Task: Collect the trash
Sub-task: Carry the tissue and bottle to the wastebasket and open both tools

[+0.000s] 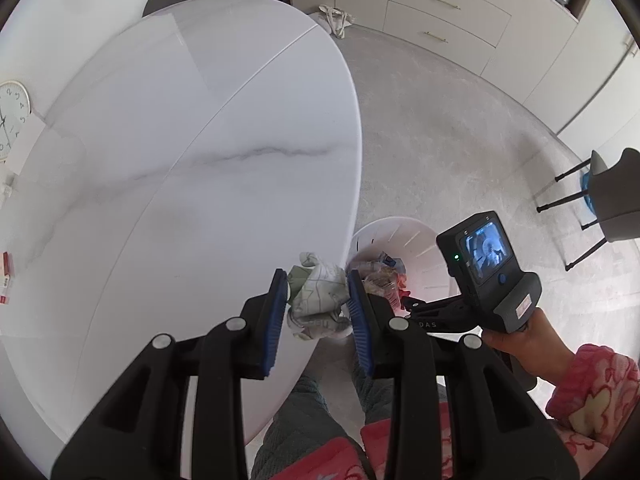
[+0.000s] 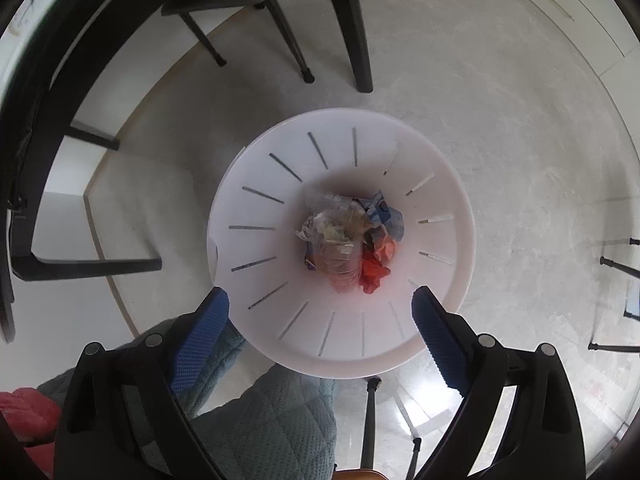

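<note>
My left gripper (image 1: 318,280) is shut on a crumpled printed paper ball (image 1: 316,300), held over the edge of the white marble table (image 1: 180,140), just left of the bin. The white slotted trash bin (image 2: 340,332) stands on the floor and holds crumpled wrappers (image 2: 348,240) in clear, blue and red. My right gripper (image 2: 320,296) points straight down above the bin's near rim, open, with nothing between its blue pads (image 2: 440,340). In the left wrist view the right gripper's body (image 1: 480,264) hangs over the bin (image 1: 404,236), held by a hand (image 1: 532,344) in a pink sleeve.
Black chair legs (image 2: 356,40) stand beyond the bin. Another dark chair (image 1: 612,196) is at the right on the pale floor. A red-and-white packet (image 1: 6,280) and a clock (image 1: 12,116) lie at the table's left. The person's quilted teal legs (image 2: 272,420) are below both grippers.
</note>
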